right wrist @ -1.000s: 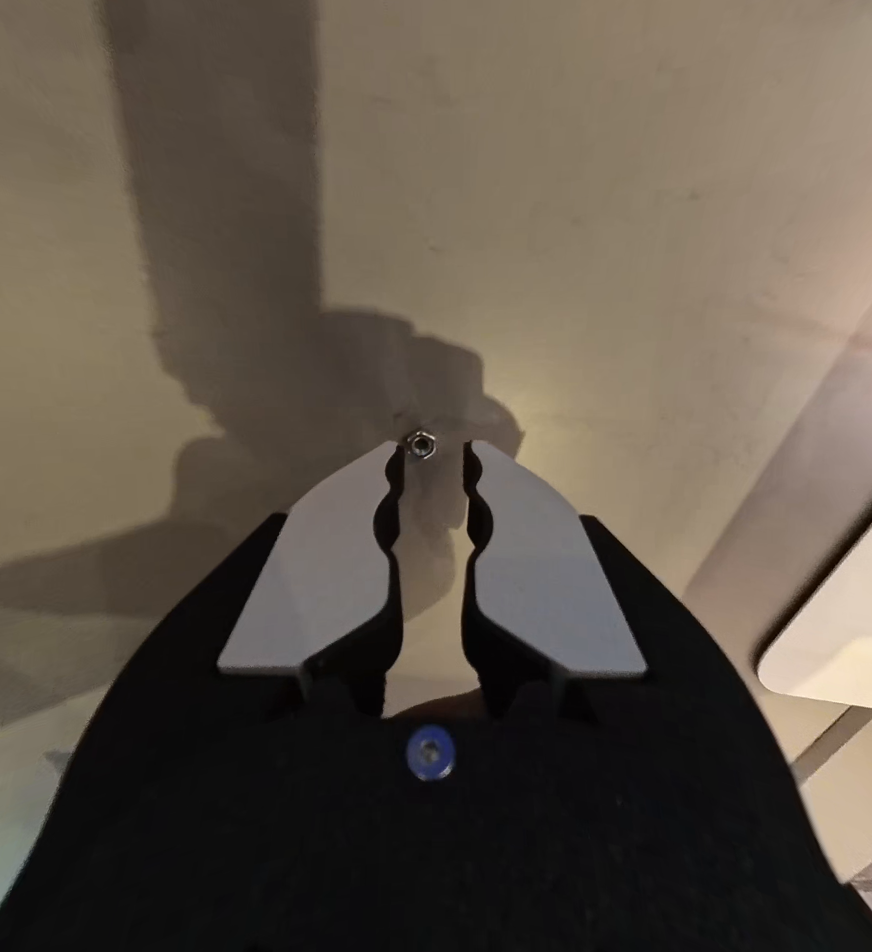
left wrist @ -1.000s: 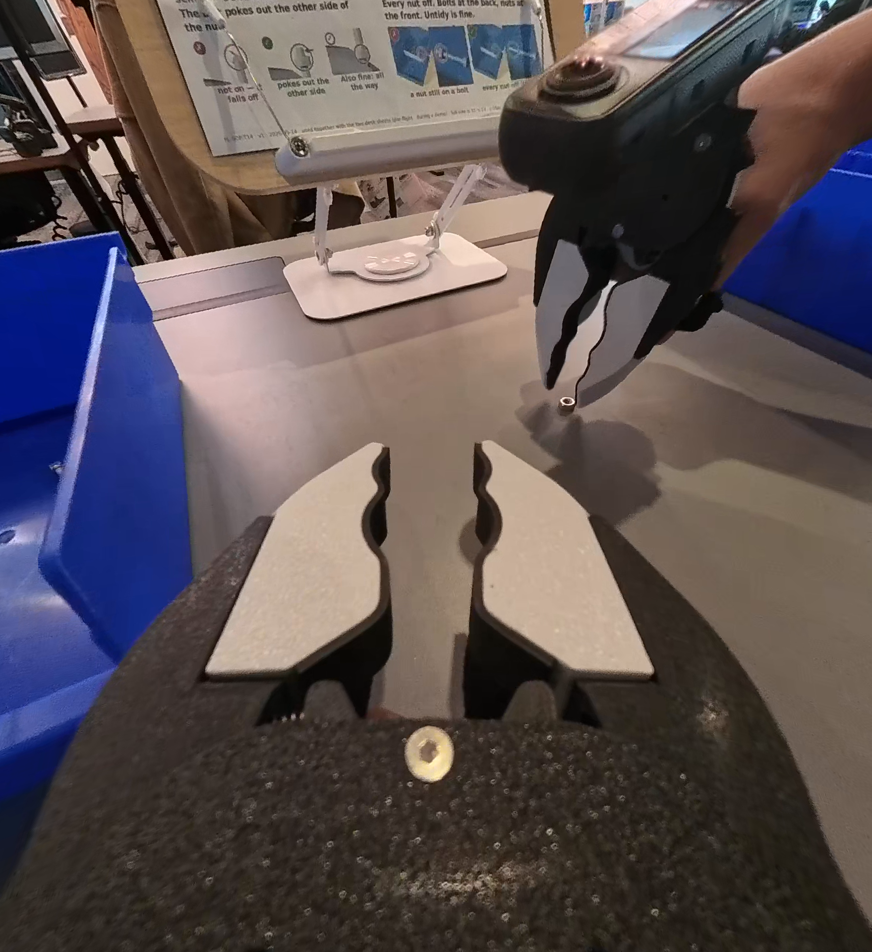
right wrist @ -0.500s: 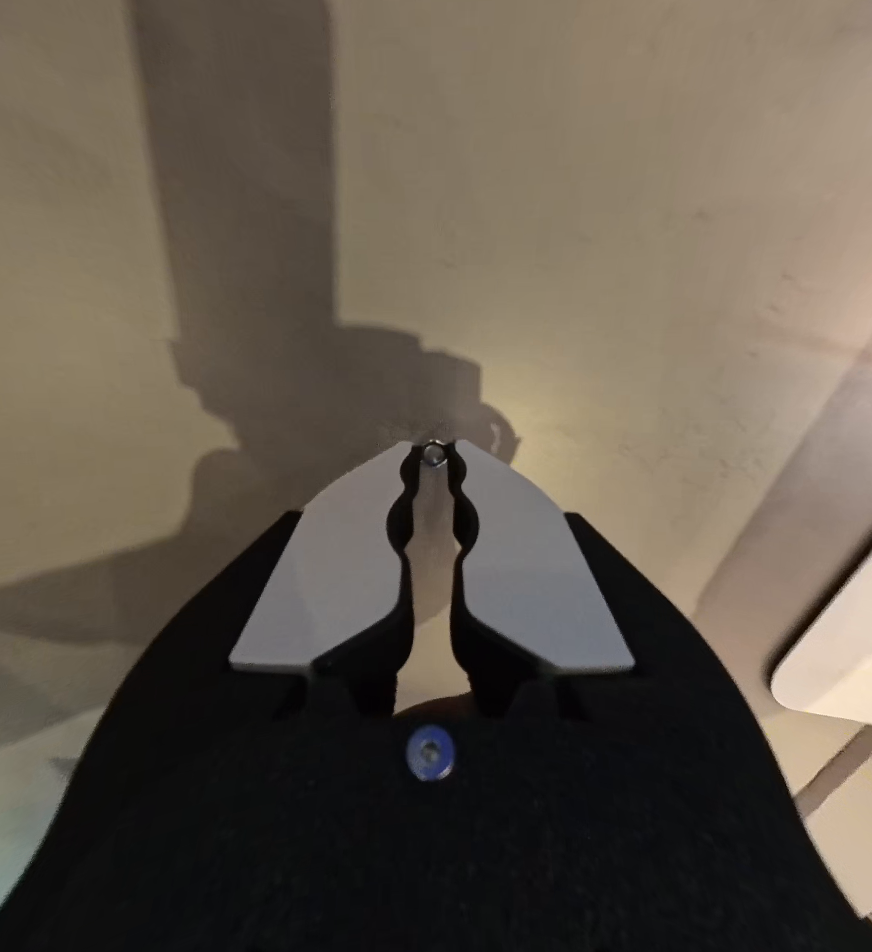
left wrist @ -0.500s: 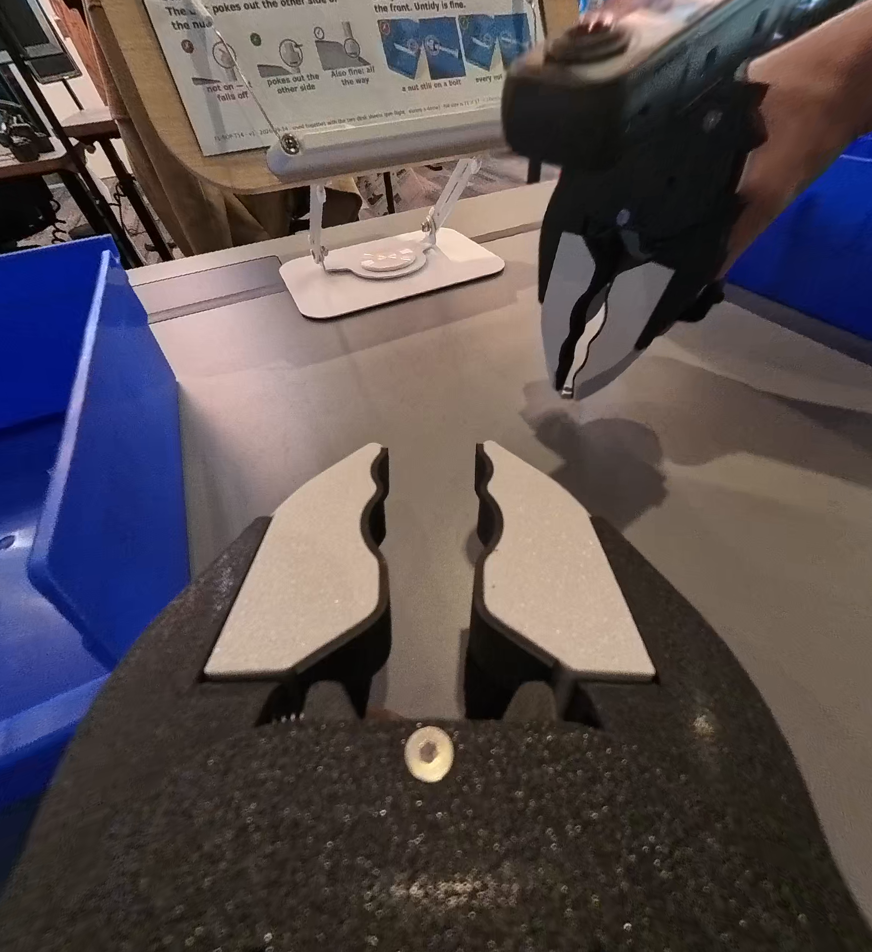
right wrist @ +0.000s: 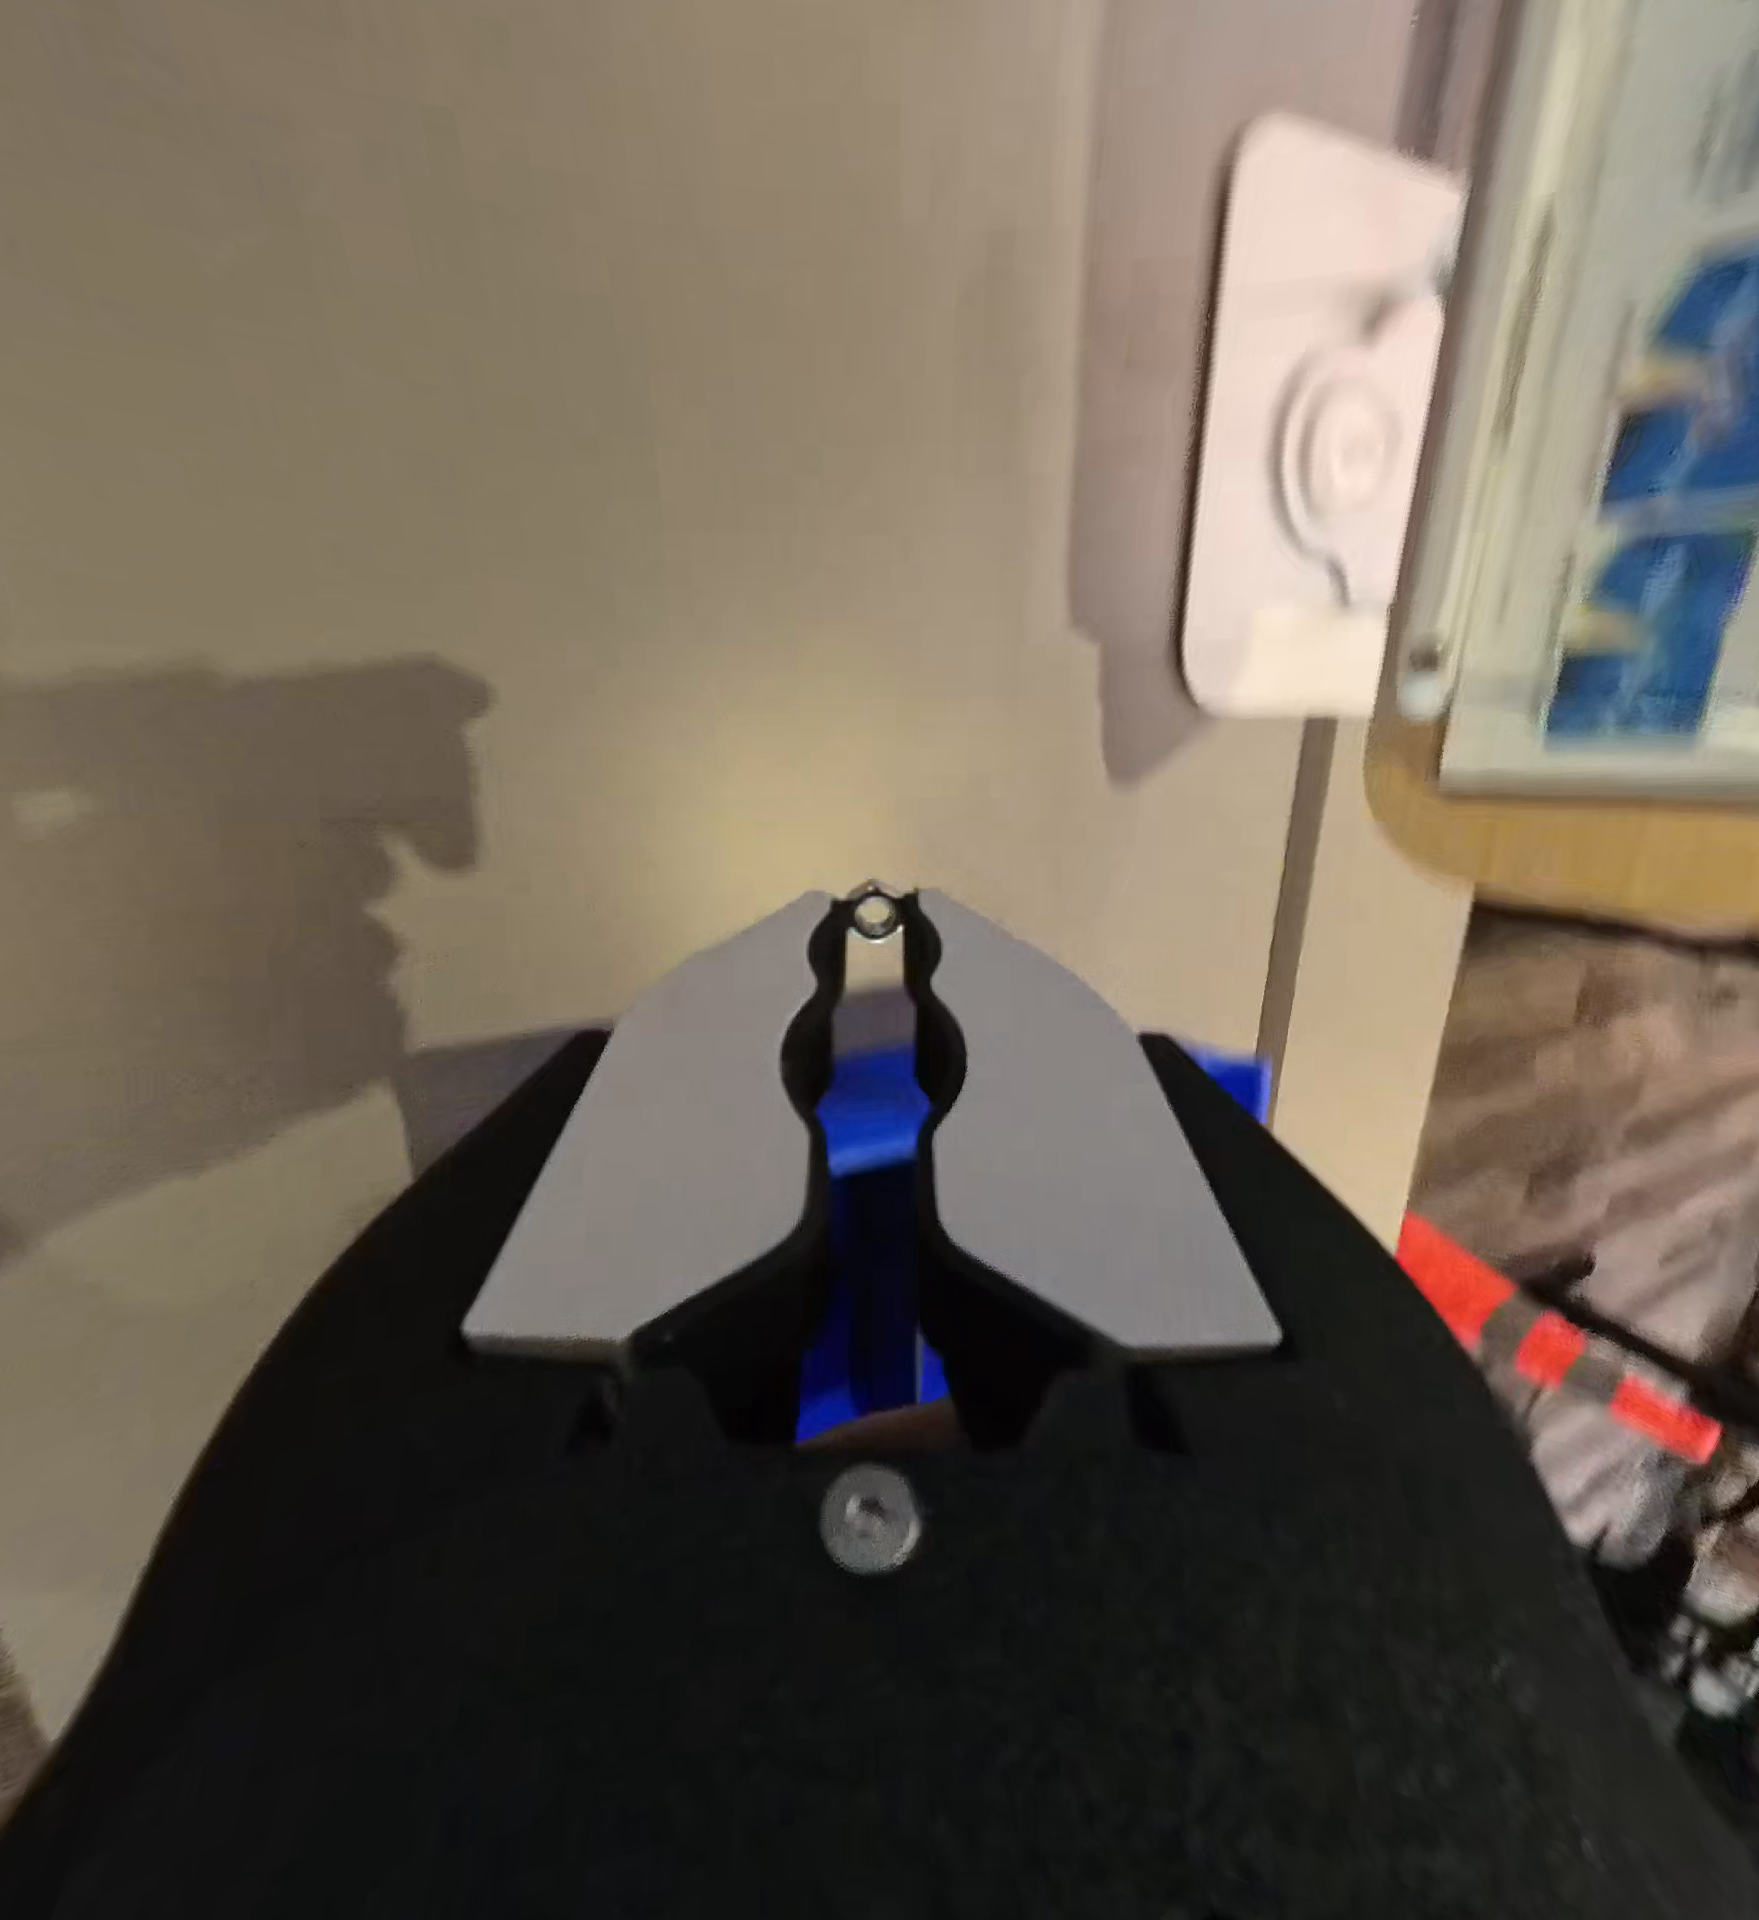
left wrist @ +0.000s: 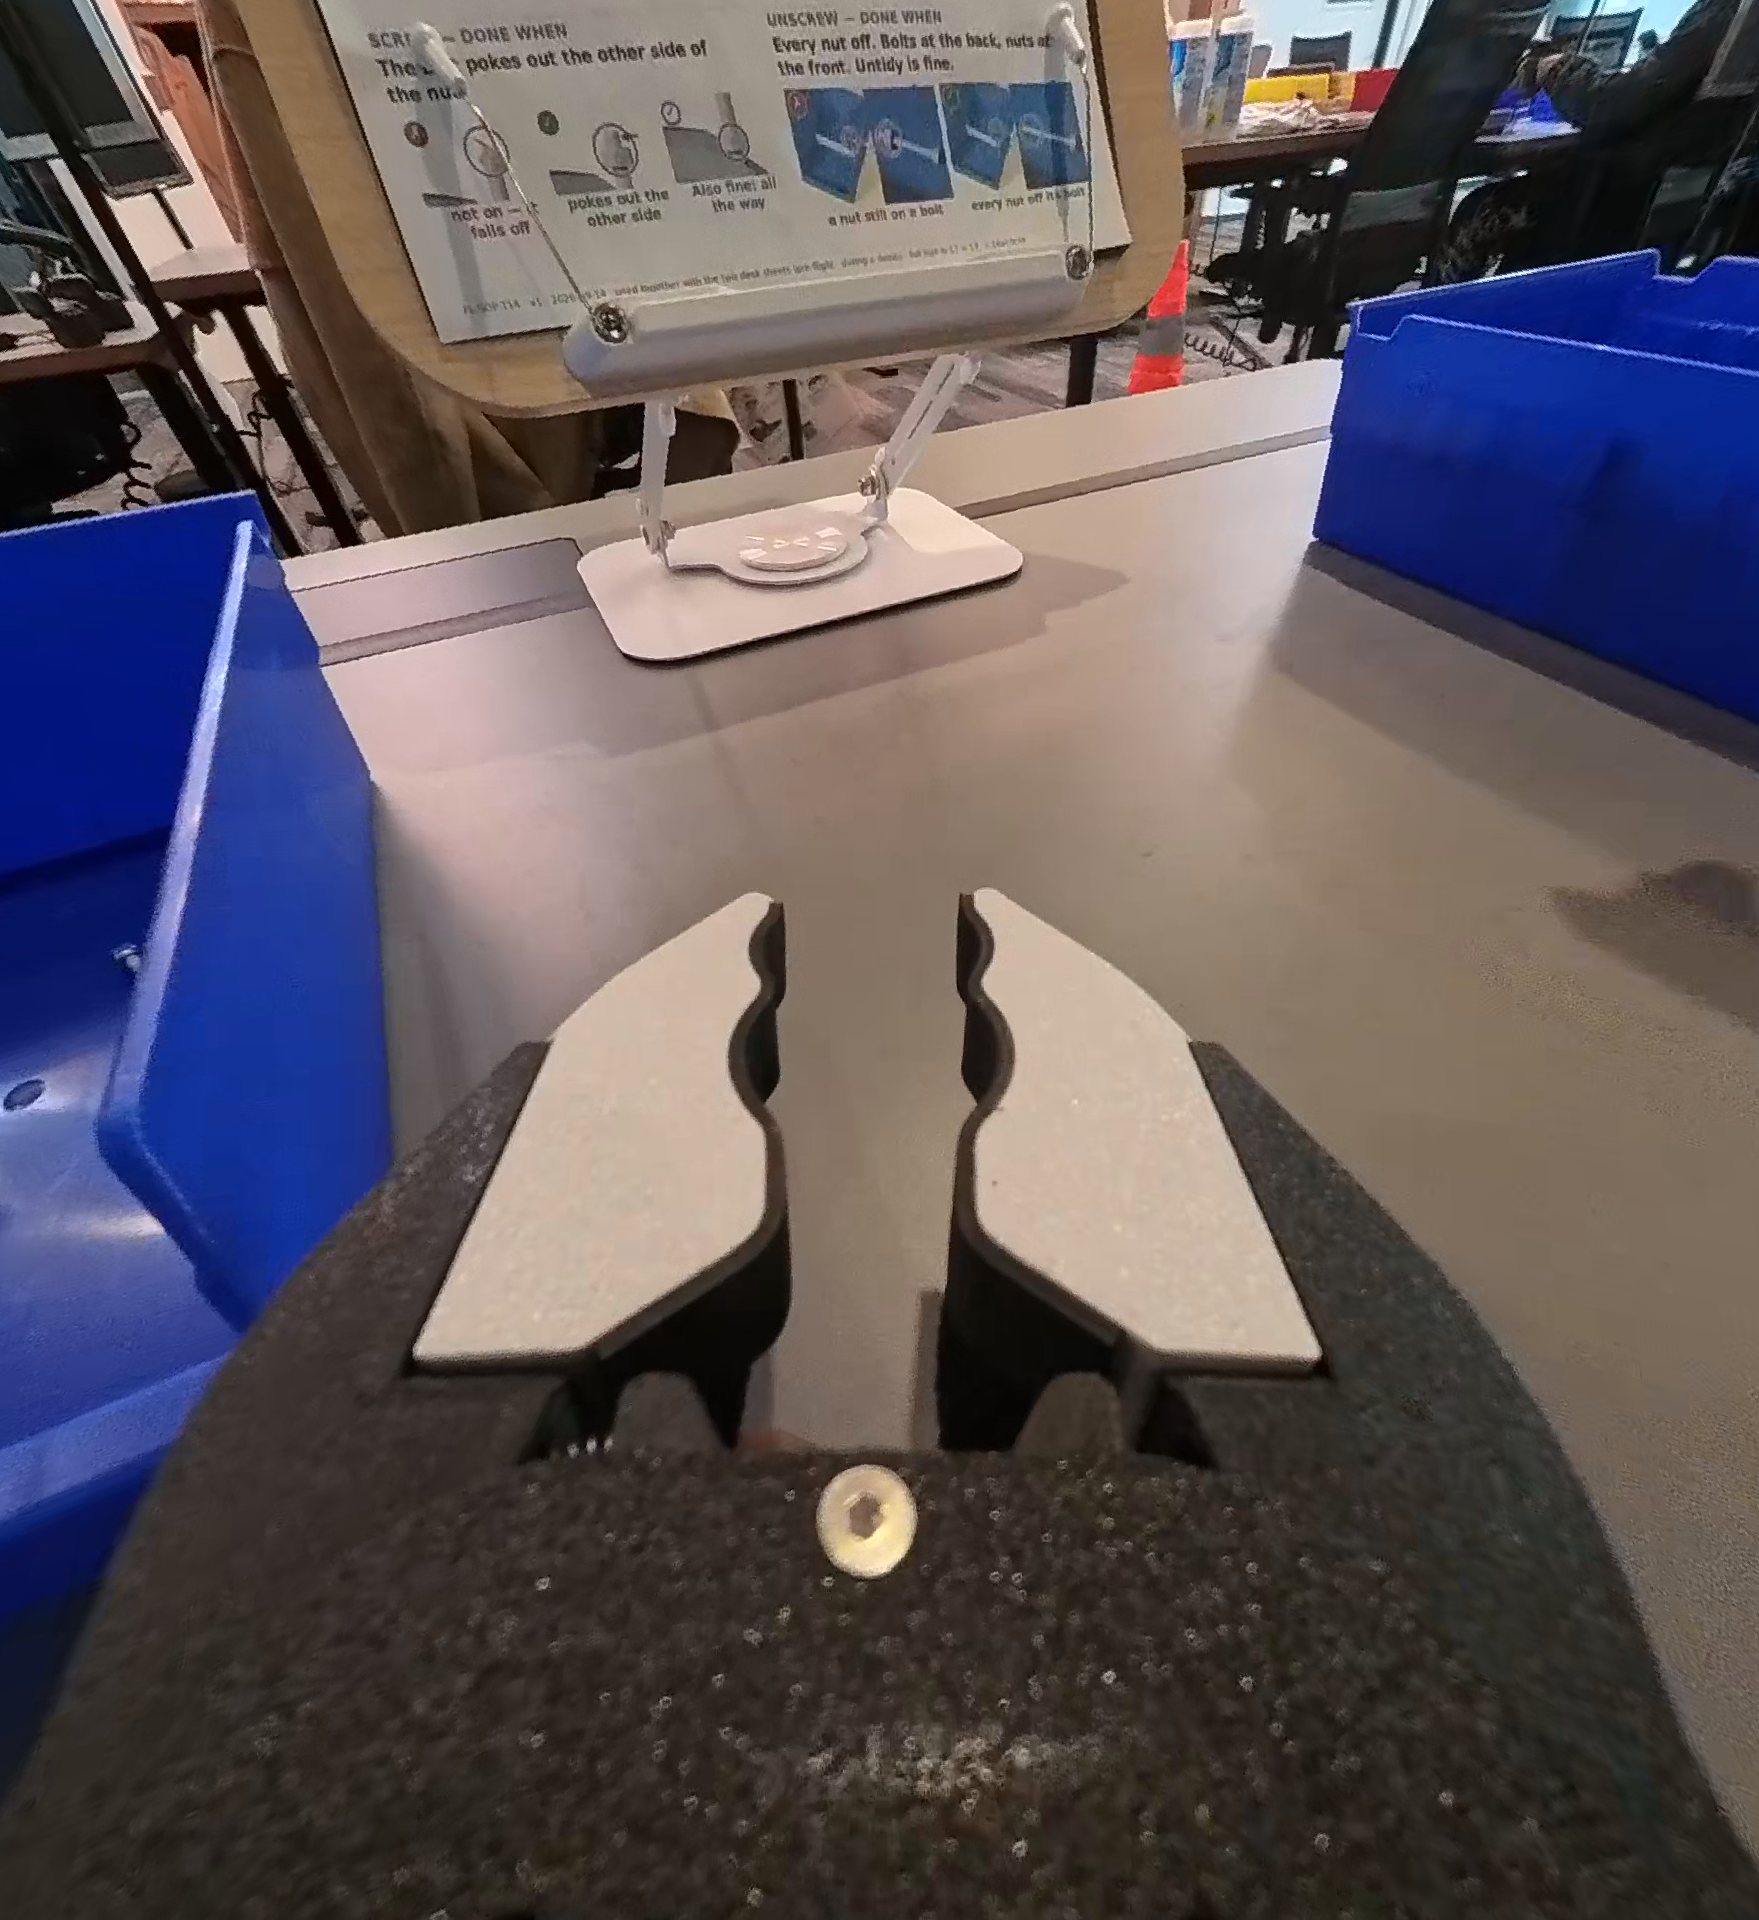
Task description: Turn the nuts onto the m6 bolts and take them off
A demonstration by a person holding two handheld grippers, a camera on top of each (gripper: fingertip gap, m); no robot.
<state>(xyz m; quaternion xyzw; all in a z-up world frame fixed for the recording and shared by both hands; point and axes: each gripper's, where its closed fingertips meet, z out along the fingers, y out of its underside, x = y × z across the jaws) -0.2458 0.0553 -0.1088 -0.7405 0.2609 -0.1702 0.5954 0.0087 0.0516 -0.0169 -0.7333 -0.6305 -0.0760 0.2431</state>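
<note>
At far left, one blue bin, one small fastener inside; left tongs agape over bare counter, nothing held. Rightward, one nut pinched at very tips of right tongs: likely to pop free if jolted. Second blue bin far right; bolts unseen

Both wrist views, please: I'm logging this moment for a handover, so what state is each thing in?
Left tongs: open, empty, above the table.
Right tongs: shut on a small metal nut at the tips, raised off the table.
Left blue bin: upright; inside, only a small metal piece shows.
Right blue bin: upright, contents hidden.
Instruction sheet stand: standing, sheet propped up.
</note>
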